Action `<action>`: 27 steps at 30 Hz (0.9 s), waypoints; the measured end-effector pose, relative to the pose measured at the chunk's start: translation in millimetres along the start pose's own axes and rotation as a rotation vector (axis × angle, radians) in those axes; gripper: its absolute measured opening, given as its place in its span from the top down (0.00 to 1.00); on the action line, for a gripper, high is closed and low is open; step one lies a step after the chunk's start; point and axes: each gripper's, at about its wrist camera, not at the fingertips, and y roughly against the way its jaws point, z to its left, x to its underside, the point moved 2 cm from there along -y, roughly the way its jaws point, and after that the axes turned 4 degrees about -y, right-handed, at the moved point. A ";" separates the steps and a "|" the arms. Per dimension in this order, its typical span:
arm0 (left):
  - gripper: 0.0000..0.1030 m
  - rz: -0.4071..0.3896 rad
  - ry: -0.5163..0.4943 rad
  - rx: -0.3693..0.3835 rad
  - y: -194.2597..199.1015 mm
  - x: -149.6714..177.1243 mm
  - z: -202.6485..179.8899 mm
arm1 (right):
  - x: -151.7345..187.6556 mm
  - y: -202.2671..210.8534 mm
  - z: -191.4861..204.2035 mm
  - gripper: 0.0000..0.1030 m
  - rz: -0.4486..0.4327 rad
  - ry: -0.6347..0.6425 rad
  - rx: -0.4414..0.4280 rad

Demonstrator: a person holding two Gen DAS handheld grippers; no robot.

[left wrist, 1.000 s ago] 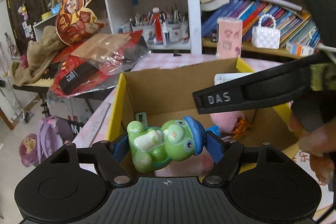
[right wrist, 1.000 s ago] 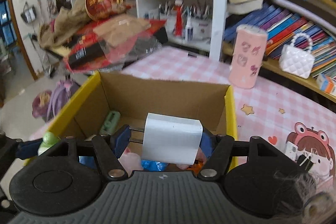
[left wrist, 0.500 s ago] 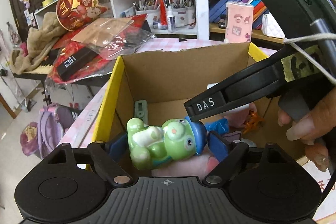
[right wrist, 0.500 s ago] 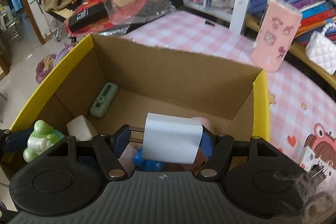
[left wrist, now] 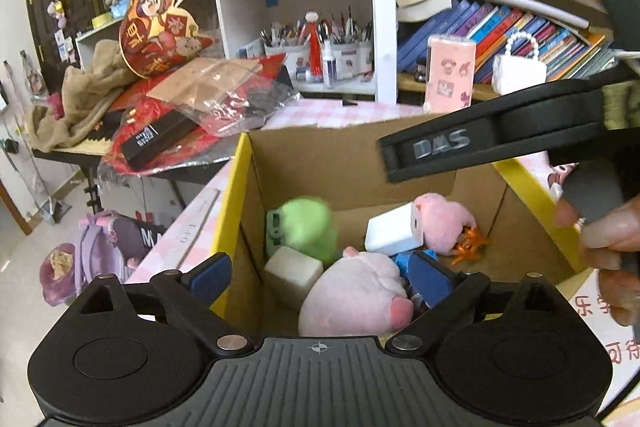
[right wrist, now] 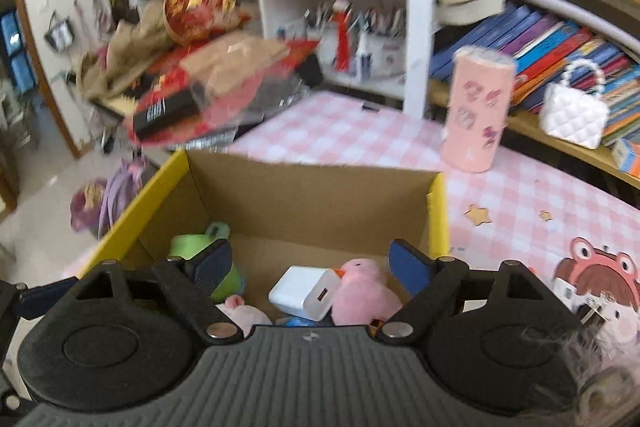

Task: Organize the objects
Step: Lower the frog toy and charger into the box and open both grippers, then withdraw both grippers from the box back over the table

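Green toy (left wrist: pixel 308 229), white charger (right wrist: pixel 303 291) inside box (right wrist: pixel 308 195)

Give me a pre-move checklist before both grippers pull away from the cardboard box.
1. Left gripper open, nothing between its fingers: ok.
2. Right gripper open and empty: ok.
3. Green toy figure inside the cardboard box: ok, though blurred, so whether it has settled: cannot tell.
4. White charger in the box, resting against the pink plush duck: ok.
5. Nothing sticking up above the box's rim: ok.
6. More loose items waiting on the checked tablecloth: cannot tell.
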 end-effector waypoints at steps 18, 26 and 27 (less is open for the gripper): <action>0.03 -0.059 0.101 0.009 70.7 39.6 28.7 | 71.0 116.1 0.4 0.18 -0.108 -0.096 0.134; 0.03 -0.031 0.097 0.017 97.5 71.7 31.8 | 124.8 141.0 18.2 0.18 -0.057 -0.060 0.178; 0.02 -0.028 0.094 0.021 101.2 76.2 31.8 | 130.7 143.6 20.2 0.19 -0.054 -0.055 0.185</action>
